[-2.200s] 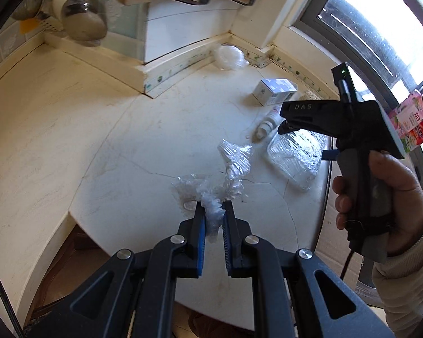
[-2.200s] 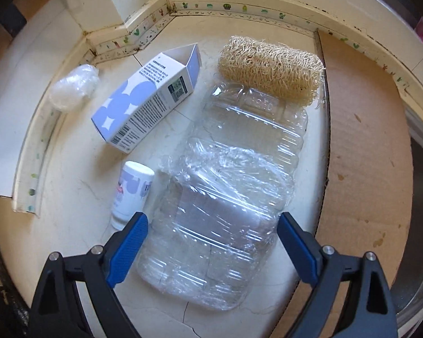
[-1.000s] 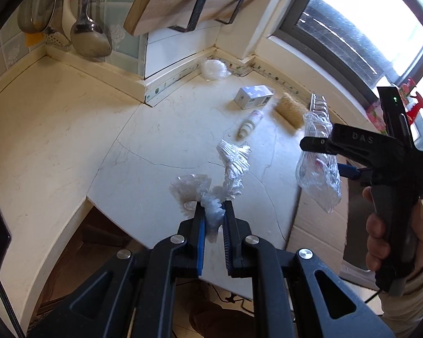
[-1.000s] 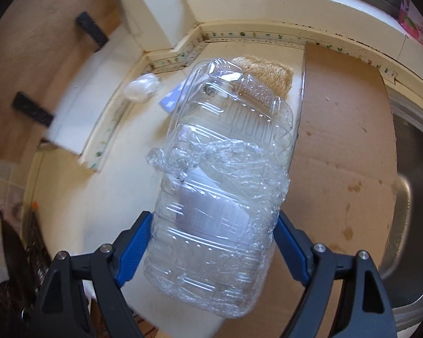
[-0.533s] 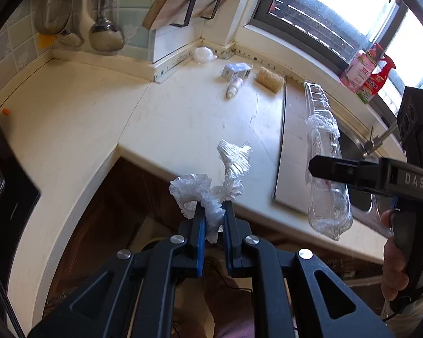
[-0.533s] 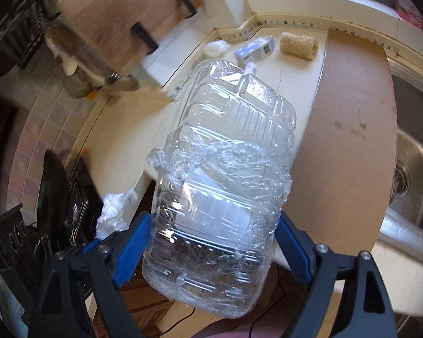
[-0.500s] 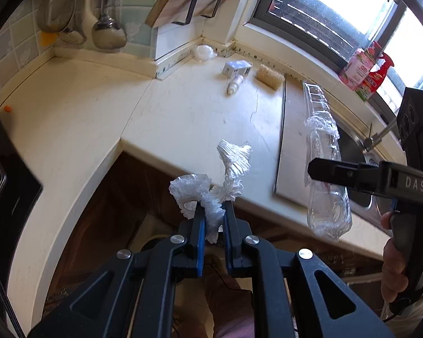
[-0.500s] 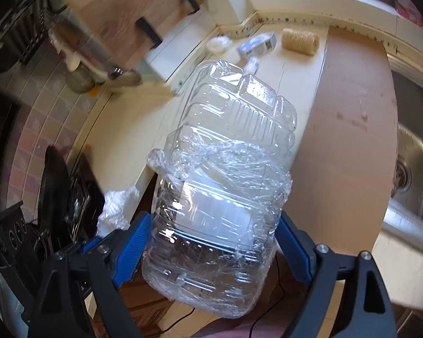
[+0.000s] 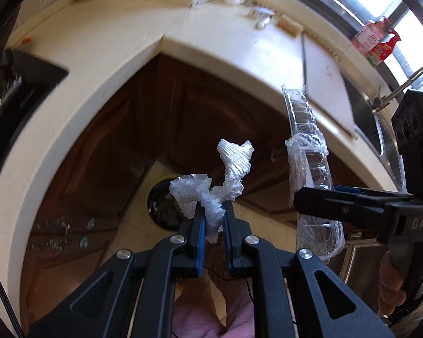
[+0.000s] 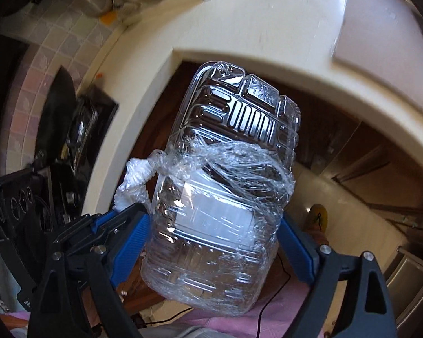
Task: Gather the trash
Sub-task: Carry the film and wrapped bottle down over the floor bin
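Observation:
My left gripper [image 9: 212, 219] is shut on a crumpled clear plastic wrap [image 9: 222, 174] and holds it in the air in front of the brown cabinet doors. My right gripper [image 10: 214, 242] is shut on a clear plastic clamshell container [image 10: 225, 186] with cling film wound round it. The container [image 9: 310, 186] and right gripper [image 9: 352, 202] show edge-on at the right of the left wrist view. A round dark bin [image 9: 163, 205] with litter in it stands on the floor just beyond the wrap.
The cream countertop [image 9: 239, 45] curves above, with a small box, a bottle and a loofah [image 9: 289, 25] at its far back. A stove [image 9: 17, 93] is at the left, a sink and tap [image 9: 394, 93] at the right. Cabinet doors [image 9: 200, 118] are ahead.
Both grippers have dropped from above the countertop to below its edge, in front of the cabinets, still holding the wrap and the container. The floor bin has come into view.

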